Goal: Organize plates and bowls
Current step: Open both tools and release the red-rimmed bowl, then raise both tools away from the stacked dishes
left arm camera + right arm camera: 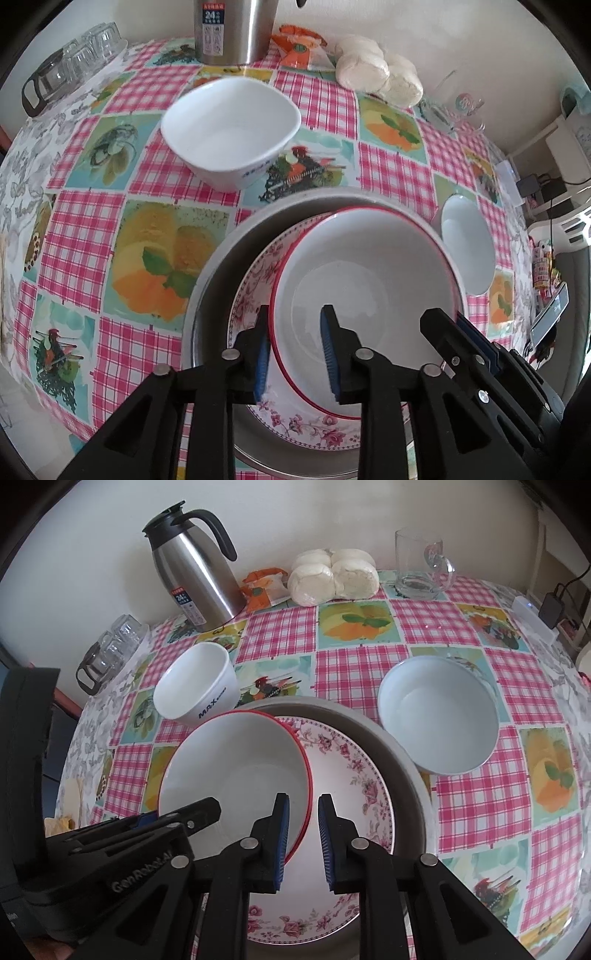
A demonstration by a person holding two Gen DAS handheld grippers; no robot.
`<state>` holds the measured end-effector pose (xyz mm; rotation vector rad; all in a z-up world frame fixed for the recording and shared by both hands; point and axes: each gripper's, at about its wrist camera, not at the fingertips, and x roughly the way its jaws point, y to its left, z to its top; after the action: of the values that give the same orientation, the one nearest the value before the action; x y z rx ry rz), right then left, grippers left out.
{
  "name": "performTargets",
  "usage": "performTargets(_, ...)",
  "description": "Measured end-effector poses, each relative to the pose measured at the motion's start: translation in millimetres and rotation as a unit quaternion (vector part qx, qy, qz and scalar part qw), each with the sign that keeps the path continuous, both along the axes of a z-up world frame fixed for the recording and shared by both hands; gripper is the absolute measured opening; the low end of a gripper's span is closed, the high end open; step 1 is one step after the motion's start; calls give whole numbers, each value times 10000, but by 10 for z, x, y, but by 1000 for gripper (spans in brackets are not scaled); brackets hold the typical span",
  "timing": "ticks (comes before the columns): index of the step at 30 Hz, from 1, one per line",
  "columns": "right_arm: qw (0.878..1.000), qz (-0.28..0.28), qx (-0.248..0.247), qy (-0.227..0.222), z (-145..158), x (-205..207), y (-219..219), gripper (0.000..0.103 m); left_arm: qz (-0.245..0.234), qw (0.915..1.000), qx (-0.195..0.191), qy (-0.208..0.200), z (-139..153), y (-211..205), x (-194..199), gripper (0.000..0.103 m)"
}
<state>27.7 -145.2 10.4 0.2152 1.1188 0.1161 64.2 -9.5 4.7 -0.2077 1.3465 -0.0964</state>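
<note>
A red-rimmed white bowl [369, 295] [236, 775] lies in a floral plate [295, 421] [351, 775], which rests in a grey metal basin [221, 280] [402, 760]. My left gripper [297, 354] is open, its fingers straddling the bowl's left rim. My right gripper [303, 838] is open, its fingers straddling the bowl's right rim. A square white bowl [231, 129] [195, 686] stands behind the basin. A round white bowl [467, 243] [437, 712] stands to the right of it.
A steel thermos jug [192, 572] [234, 29], a bag of buns [332, 576] [376, 70], an orange packet [264, 587] and a glass mug [419, 565] stand at the table's far edge. Glass cups [110, 646] [74, 62] sit at the far left.
</note>
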Motion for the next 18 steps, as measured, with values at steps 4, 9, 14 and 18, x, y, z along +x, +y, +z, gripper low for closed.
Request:
performTargets(4,9998,-50,-44,-167,109,-24,-32,19,45,9997,-2,-222,134,22,-15,31)
performTargets(9,9979,-164,-86,-613,356,-69,-94,19,161,9969,58,-768,389,73,-46,40)
performTargets(14,9951,-389,-225,-878,523,-102,-183,19,369,9944,134,-984,499,132,-47,62)
performTargets(18,9942,-514,-342,-875,538,-103,-235,62,502,9940,325,-915,448,160,3,72)
